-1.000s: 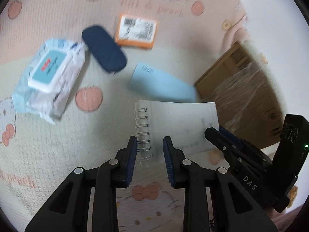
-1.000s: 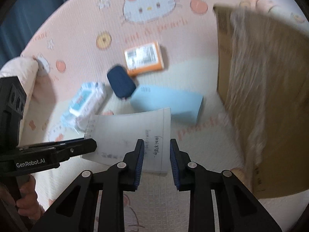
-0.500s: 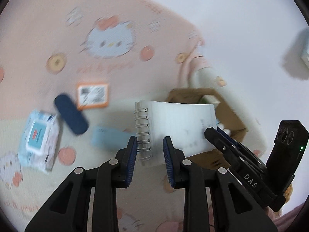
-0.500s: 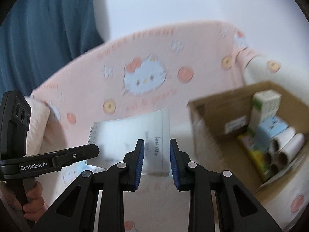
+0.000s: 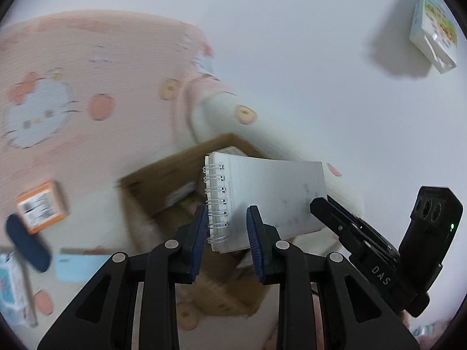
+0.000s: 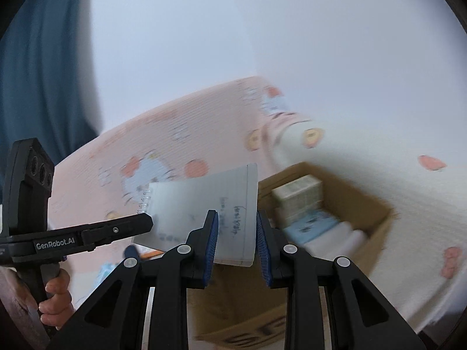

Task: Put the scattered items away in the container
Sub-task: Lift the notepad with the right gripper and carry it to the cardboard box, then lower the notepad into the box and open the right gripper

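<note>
Two tools (image 5: 227, 227) (image 6: 235, 242) pinch flat spiral-bound notebook (image 5: 271, 195).

Both wrist cameras are looking forward and slightly down from close behind their fingers, sharing the notebook (image 5: 274, 195) (image 6: 210, 204), the cardboard box (image 5: 146, 186) (image 6: 376, 224) and what is probably, through blur, the same pink blanket (image 5: 87, 151) (image 6: 163, 145).

The notebook (image 5: 271, 201) was matt white paper, bound along one edge with a coil of thin white wire. The box (image 6: 376, 218) was plain brown cardboard — dull and unglazed. Under it lay a soft quilted cloth (image 6: 408, 248), pink and cream, printed with cartoon figures. Both grippers — left gripper (image 5: 227, 239), right gripper (image 6: 235, 243) — were smooth black plastic with ribbed blue pads (image 5: 201, 233) and small metal pins.
</note>
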The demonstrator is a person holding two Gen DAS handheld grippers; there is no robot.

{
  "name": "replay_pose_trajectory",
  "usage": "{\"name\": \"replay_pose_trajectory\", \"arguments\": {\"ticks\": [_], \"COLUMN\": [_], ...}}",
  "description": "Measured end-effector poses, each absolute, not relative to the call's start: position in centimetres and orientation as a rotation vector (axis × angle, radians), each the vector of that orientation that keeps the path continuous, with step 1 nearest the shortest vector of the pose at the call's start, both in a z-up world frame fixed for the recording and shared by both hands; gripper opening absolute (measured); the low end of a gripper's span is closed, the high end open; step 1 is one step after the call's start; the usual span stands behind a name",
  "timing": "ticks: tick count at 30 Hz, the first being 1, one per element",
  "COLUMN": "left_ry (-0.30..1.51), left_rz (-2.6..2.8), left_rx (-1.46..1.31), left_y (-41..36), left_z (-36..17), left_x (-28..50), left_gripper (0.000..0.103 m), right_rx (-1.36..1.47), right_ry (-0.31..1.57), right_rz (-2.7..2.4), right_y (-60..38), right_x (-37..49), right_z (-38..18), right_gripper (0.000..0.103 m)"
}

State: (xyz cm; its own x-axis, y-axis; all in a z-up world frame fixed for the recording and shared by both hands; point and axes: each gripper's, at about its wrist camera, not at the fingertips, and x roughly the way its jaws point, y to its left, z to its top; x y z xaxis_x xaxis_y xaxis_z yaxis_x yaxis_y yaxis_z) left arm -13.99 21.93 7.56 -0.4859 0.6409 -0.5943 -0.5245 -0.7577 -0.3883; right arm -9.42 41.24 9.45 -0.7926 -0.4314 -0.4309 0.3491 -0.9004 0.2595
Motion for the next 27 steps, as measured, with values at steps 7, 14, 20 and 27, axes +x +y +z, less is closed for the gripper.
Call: {"name": "replay_pose_trajectory", "arguments": {"ticks": [7,14,20,27], "left_ry": [-0.220,-0.212,-0.180,-0.184], "left_rz": [2.075,1.938,1.925,1.875], "left_rx": [-1.074,-1.209,-1.265,-1.463], "left_y": [28.7,34.1,36.4,38.7], "left_z": [5.8,2.6,0.9,-4.0], "left_x": [-19.0,-24.3,-28.0,-31.4], "left_gripper": [0.030,0.030,0.030,0.030], "right_rx": [0.775,0.893,0.998,1.068], "right_ry": [-0.277,-0.299,-0.256,-0.002], "right_rz": [-2.721,-2.767,-2.723,-2.704], "right_y": [45.7,48.6,48.6,47.1], "right_x": [-13.1,-17.0,-19.3,-21.1], "right_z": [7.8,5.8,4.6,4.5], "right_gripper": [0.023,0.023,0.023,0.024]}}
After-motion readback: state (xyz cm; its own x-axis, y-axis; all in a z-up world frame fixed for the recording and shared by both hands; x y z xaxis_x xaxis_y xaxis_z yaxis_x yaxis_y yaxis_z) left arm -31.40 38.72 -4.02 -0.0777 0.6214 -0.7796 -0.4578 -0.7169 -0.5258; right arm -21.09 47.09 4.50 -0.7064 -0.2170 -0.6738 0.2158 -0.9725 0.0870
